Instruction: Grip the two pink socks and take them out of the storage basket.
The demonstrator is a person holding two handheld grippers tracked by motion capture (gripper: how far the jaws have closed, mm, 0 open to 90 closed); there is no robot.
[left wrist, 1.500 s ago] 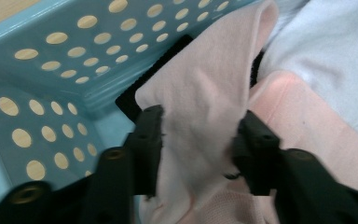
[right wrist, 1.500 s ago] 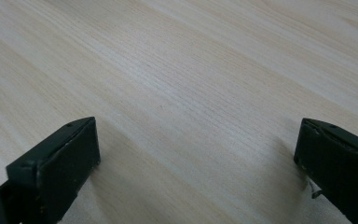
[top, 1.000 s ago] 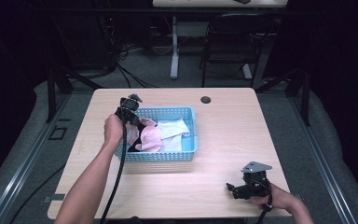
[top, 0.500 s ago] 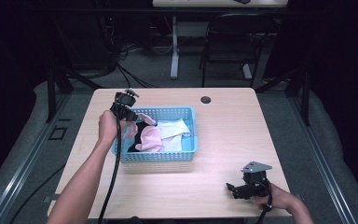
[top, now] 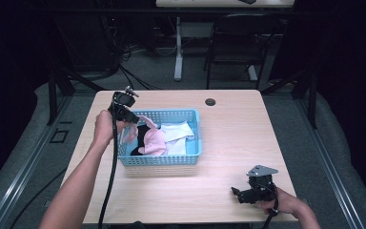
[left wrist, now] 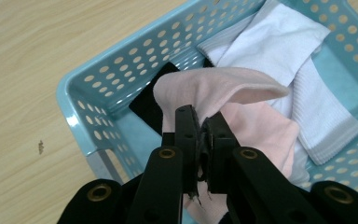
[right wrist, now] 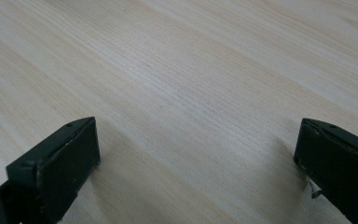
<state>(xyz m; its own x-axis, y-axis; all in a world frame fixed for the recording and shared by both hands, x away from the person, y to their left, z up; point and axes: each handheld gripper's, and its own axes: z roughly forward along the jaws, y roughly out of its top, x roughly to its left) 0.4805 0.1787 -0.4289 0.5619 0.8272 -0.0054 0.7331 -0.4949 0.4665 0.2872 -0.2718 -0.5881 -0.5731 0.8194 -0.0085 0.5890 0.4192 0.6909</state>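
Observation:
A light blue perforated basket (top: 159, 160) stands left of the table's middle, holding pink, white and black cloths. My left gripper (top: 132, 121) hangs over the basket's left end, shut on a fold of the pink cloth (top: 155, 140), which trails from the jaws into the basket. In the left gripper view the jaws (left wrist: 204, 122) pinch the pink cloth (left wrist: 223, 91) above the white cloth (left wrist: 279, 42) and a black piece (left wrist: 151, 105). My right gripper (top: 236, 193) rests at the table's front right, open (right wrist: 196, 149) over bare wood.
The wooden table (top: 238, 138) has a small dark round hole (top: 210, 102) near its far edge. A chair (top: 233, 43) and desk legs stand on the floor beyond the table. Cables trail from both grippers toward the front edge.
My left gripper has risen and drifted left over the basket's end, drawing the pink cloth up with it. The right gripper has stayed still.

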